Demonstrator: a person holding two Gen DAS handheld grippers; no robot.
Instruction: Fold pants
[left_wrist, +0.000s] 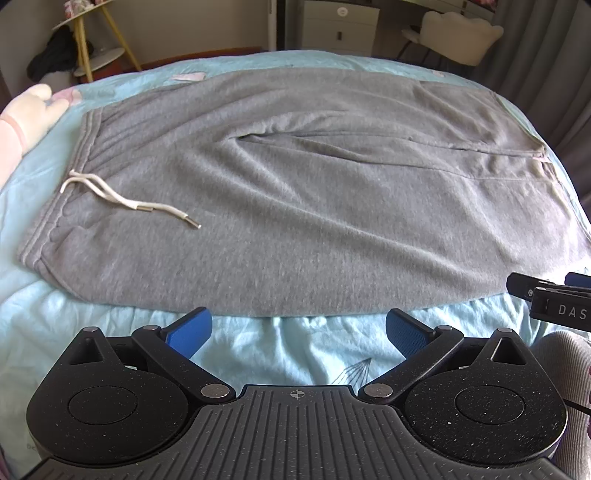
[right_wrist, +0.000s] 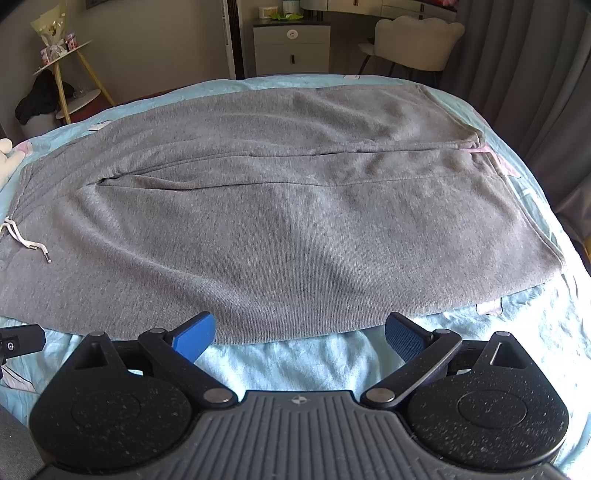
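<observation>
Grey sweatpants (left_wrist: 295, 192) lie spread flat across a bed with a light blue sheet (left_wrist: 295, 350), waistband at the left, leg cuffs at the right. A white drawstring (left_wrist: 125, 199) lies on the fabric near the waistband. My left gripper (left_wrist: 298, 328) is open and empty, just short of the pants' near edge. My right gripper (right_wrist: 300, 332) is open and empty too, at the near edge of the pants (right_wrist: 295, 221), further toward the legs. The drawstring shows at the far left in the right wrist view (right_wrist: 27, 245).
A plush toy (left_wrist: 29, 110) lies at the bed's left edge. Beyond the bed stand a yellow-legged side table (right_wrist: 70, 74), a white cabinet (right_wrist: 291, 48) and a cream chair (right_wrist: 417, 40). Grey curtains (right_wrist: 524, 92) hang at the right.
</observation>
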